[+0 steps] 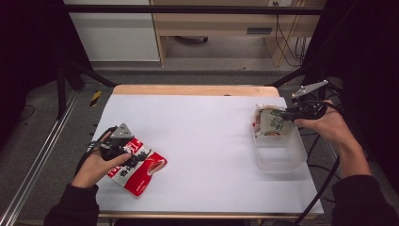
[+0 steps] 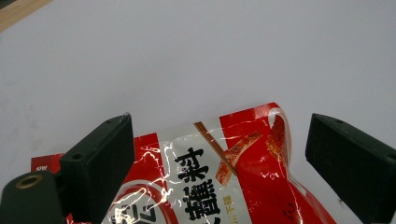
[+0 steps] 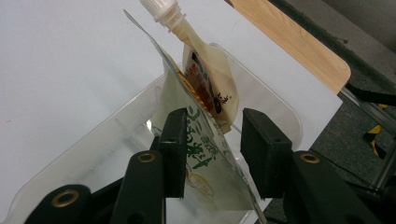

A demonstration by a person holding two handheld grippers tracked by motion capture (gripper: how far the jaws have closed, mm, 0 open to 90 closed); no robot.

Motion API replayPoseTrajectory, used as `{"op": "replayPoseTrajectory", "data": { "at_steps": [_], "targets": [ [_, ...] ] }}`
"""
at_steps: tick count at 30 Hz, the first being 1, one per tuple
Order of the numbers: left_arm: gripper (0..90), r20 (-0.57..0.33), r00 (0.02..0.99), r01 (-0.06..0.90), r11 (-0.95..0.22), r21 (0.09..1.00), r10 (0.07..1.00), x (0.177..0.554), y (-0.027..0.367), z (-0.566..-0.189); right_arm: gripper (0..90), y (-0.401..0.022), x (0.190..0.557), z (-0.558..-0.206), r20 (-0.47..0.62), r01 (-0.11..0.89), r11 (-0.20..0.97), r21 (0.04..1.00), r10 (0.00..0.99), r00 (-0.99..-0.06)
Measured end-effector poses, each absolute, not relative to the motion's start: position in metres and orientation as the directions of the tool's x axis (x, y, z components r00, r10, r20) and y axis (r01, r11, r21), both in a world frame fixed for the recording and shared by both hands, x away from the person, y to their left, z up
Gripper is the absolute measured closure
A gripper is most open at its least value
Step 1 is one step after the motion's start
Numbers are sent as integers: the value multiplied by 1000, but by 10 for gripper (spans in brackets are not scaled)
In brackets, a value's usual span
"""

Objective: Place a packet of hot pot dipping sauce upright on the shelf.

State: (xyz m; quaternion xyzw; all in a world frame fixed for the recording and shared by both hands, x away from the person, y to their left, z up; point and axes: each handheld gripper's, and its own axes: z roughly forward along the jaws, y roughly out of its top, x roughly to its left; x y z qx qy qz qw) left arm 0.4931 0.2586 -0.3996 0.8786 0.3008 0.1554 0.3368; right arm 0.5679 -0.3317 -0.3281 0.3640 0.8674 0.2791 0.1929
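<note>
Red sauce packet point(image 2: 219, 182) lies flat on the white counter point(image 1: 207, 136) between the wide-open, empty jaws of the left tool point(image 2: 224, 163), probably staged for pickup. Beyond, the right tool point(image 3: 212, 149) stands part open astride a green pouch point(image 3: 196, 154) leaning in the clear bin point(image 1: 277, 150), apparently released; a spouted pouch point(image 3: 205, 79) stands behind.

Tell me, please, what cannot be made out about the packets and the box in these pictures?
- Red sauce packet: lower part cut off by the left gripper view's bottom edge.
- Green-lettered pouch: bottom hidden behind the right gripper.
- Spouted pouch: label too small to read.
- Clear plastic box: floor hard to see, high view.
</note>
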Motion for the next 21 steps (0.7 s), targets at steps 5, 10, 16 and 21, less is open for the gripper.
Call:
{"op": "replayPoseTrajectory", "data": {
  "at_steps": [5,10,16,21],
  "targets": [
    [85,69,771,423,-591,687,633,493,259,-399,533,-330,567,-328,-145,525,577,626,747,-649],
    [85,70,770,425,-591,686,635,493,260,-399,443,-328,567,-328,-160,522,576,629,753,-638],
    [85,70,767,427,-589,686,638,493,261,-399,341,-323,565,-328,-173,505,570,648,756,-631],
    [85,70,767,427,-588,687,638,493,261,-400,247,-320,562,-328,-187,492,570,658,757,-627]
  ]
}}
